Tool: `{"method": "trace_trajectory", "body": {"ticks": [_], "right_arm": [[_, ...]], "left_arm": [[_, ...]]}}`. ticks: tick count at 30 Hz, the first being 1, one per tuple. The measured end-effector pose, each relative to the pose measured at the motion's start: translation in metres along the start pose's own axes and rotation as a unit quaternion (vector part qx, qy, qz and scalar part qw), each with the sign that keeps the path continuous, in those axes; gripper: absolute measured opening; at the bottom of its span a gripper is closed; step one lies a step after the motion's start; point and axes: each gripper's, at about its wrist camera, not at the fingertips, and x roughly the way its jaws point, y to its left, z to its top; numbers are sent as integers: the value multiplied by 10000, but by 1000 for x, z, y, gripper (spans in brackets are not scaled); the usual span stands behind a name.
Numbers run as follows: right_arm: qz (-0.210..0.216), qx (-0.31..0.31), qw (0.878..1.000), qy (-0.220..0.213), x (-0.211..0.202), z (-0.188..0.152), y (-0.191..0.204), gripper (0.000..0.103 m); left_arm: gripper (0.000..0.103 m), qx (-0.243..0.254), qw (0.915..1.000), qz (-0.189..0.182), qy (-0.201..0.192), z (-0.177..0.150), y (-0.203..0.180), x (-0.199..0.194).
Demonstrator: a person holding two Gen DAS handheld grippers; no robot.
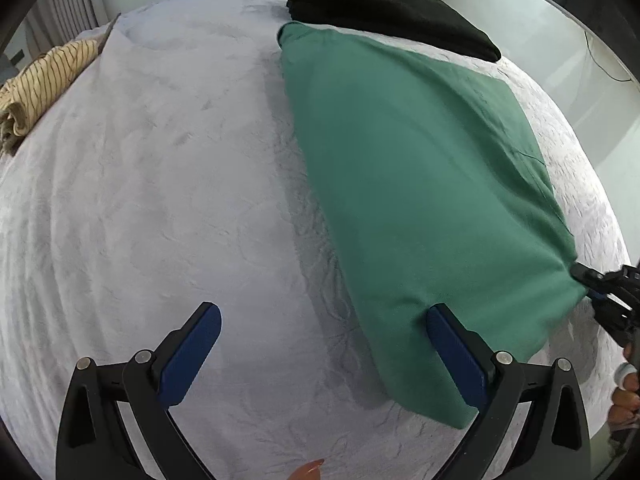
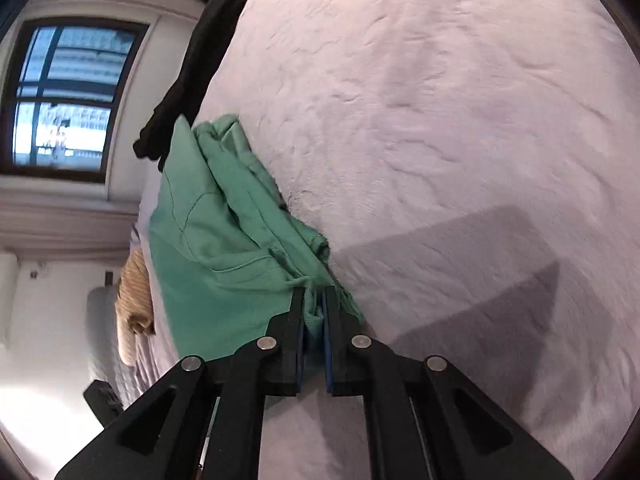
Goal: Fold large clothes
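Note:
A green garment lies folded lengthwise on the right side of the pale bed cover. My left gripper is open and empty above the bed, its right finger just at the garment's near left edge. My right gripper shows at the right edge of the left wrist view, pinching the garment's near right corner. In the right wrist view my right gripper is shut on bunched layers of the green garment, which is lifted and hangs in folds.
A black folded garment lies at the far end of the bed, touching the green one. A striped tan garment lies at the bed's far left edge. A window and white wall stand beyond the bed.

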Motion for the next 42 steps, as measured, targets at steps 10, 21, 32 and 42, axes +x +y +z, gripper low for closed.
{"method": "trace_trajectory", "body": {"ticks": [10, 21, 32, 42], "right_arm": [[-15, -1975, 9802, 127, 4, 45, 104, 55], [-254, -2167, 9739, 619, 77, 94, 133, 3], [-484, -1965, 9760, 799, 90, 106, 110, 6], [-961, -2119, 9703, 666, 19, 38, 66, 5]], "left_arm": [[103, -387, 9991, 133, -63, 20, 9, -8], [103, -328, 9994, 53, 90, 15, -11, 8], [103, -341, 9991, -32, 246, 19, -12, 17], [103, -131, 9994, -87, 298, -8, -18, 25]]}}
